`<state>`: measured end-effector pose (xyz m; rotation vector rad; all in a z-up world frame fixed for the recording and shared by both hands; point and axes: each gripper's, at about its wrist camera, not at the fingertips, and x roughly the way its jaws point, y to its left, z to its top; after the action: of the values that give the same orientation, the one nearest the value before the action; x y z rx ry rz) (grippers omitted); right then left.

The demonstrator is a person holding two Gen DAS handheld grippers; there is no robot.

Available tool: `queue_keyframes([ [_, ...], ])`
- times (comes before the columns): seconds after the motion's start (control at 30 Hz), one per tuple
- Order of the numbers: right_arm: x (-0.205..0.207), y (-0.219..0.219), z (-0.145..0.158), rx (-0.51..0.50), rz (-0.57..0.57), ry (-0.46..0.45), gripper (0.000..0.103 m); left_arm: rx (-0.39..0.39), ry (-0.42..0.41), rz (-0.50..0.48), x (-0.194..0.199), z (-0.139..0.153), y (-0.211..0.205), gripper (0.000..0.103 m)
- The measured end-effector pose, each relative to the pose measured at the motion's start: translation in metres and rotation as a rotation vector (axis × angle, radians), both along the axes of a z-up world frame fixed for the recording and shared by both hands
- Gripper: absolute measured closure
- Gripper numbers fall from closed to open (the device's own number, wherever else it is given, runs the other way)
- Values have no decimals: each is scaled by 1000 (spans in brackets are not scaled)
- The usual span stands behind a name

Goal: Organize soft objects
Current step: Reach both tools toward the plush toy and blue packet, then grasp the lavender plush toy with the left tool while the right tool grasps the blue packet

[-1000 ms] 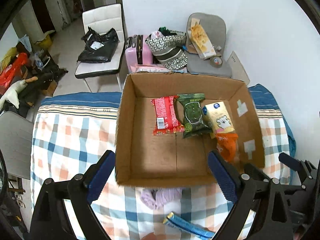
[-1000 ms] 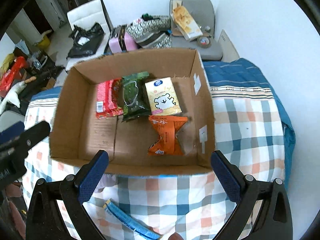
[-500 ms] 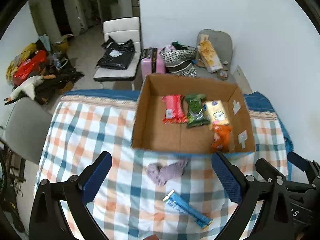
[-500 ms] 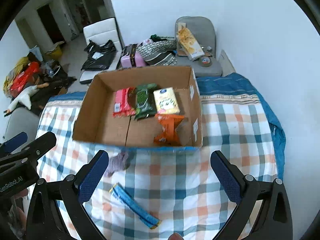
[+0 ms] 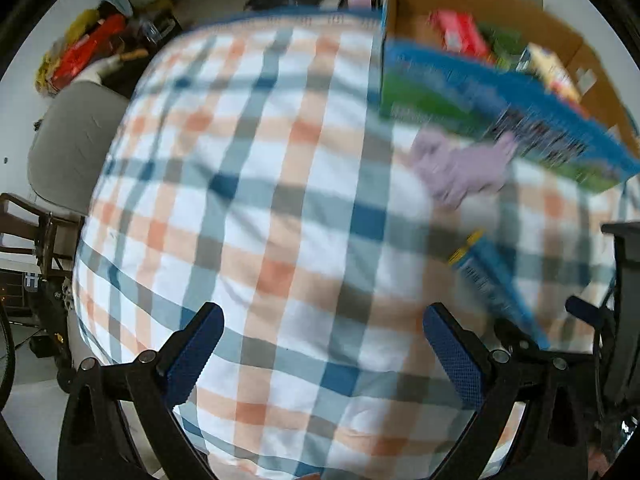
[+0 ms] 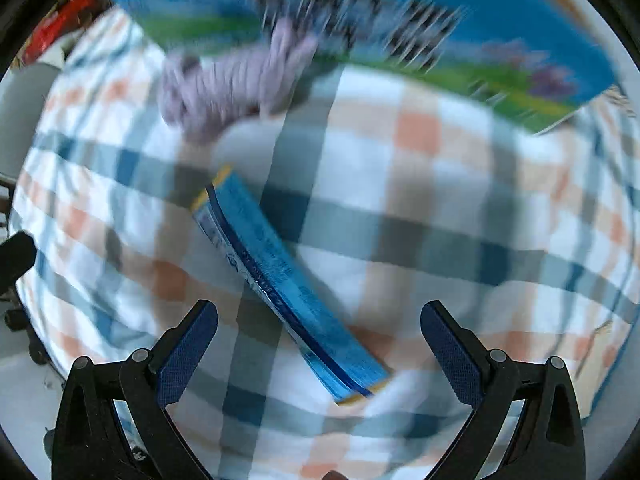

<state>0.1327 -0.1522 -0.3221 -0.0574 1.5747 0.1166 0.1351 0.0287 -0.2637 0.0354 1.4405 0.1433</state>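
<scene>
Both tongs spread wide and empty above the plaid cloth, both views smeared by motion.

The right tongs (image 6: 319, 338) stand wide apart with nothing between the pads; the blue packet (image 6: 286, 286) lies slantwise on the cloth (image 6: 440, 220) just ahead of them, its lower end reaching in between the two fingers. Farther ahead and to the left, the lilac sock (image 6: 236, 84) lies bunched, touching the printed blue-and-green wall of the box (image 6: 400, 28). The left tongs (image 5: 323, 352) are likewise wide and hold nothing, over bare cloth (image 5: 260, 200); from there the sock (image 5: 464, 168) sits well ahead to the right against the box (image 5: 480, 96), the packet (image 5: 496, 284) nearer on the right. Snack packs (image 5: 460, 34) show inside the box.
</scene>
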Motion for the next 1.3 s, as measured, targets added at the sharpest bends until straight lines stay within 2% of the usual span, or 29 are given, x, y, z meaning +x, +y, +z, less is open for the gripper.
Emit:
queue_keyframes([
  [0.1, 3, 5, -23, -20, -19, 34, 17, -3, 36, -16, 4, -17, 7, 1],
  [0.2, 1, 8, -32, -49, -34, 38, 19, -28, 53, -39, 13, -27, 7, 1],
  [0.23, -1, 8, -29, -54, -31, 30, 29, -42, 59, -44, 18, -28, 6, 1],
  [0.27, -4, 9, -26, -58, -30, 23, 44, -68, 63, -49, 24, -30, 4, 1],
  [0.37, -13, 2, -16, -68, -52, 22, 71, -129, 75, -54, 43, -34, -1, 1],
  [0.43, -19, -12, -11, -61, -100, 23, 77, -150, 82, -53, 53, -36, -6, 1],
  [0.6, -29, -66, 4, -19, -280, 2, 81, -145, 50, -103, 80, -32, -29, 1],
  [0.67, -30, -85, 8, 0, -334, -9, 81, -148, 32, -134, 90, -32, -41, 1],
  [0.73, -25, -107, 9, 21, -366, -20, 81, -119, 30, -174, 101, -34, -56, 1],
  [0.8, -23, -119, 8, 38, -371, -17, 81, -86, 34, -229, 110, -37, -76, 1],
  [0.97, -19, -139, 0, 48, -352, 4, 81, 53, 64, -444, 122, -58, -127, 1],
  [1.07, -18, -145, -6, 54, -350, 31, 79, 71, 72, -529, 120, -63, -148, 1],
  [1.13, -8, -147, -7, 50, -344, 44, 79, 97, 77, -588, 115, -66, -162, 6],
  [1.17, -5, -142, -8, 50, -343, 48, 79, 103, 83, -628, 110, -68, -168, 16],
  [1.23, -6, -139, -11, 56, -345, 53, 79, 99, 116, -658, 104, -74, -175, 45],
  [1.27, 0, -138, -15, 56, -342, 60, 79, 77, 143, -656, 98, -77, -177, 65],
  [1.3, 1, -138, -16, 57, -341, 65, 79, 78, 146, -648, 96, -78, -177, 65],
])
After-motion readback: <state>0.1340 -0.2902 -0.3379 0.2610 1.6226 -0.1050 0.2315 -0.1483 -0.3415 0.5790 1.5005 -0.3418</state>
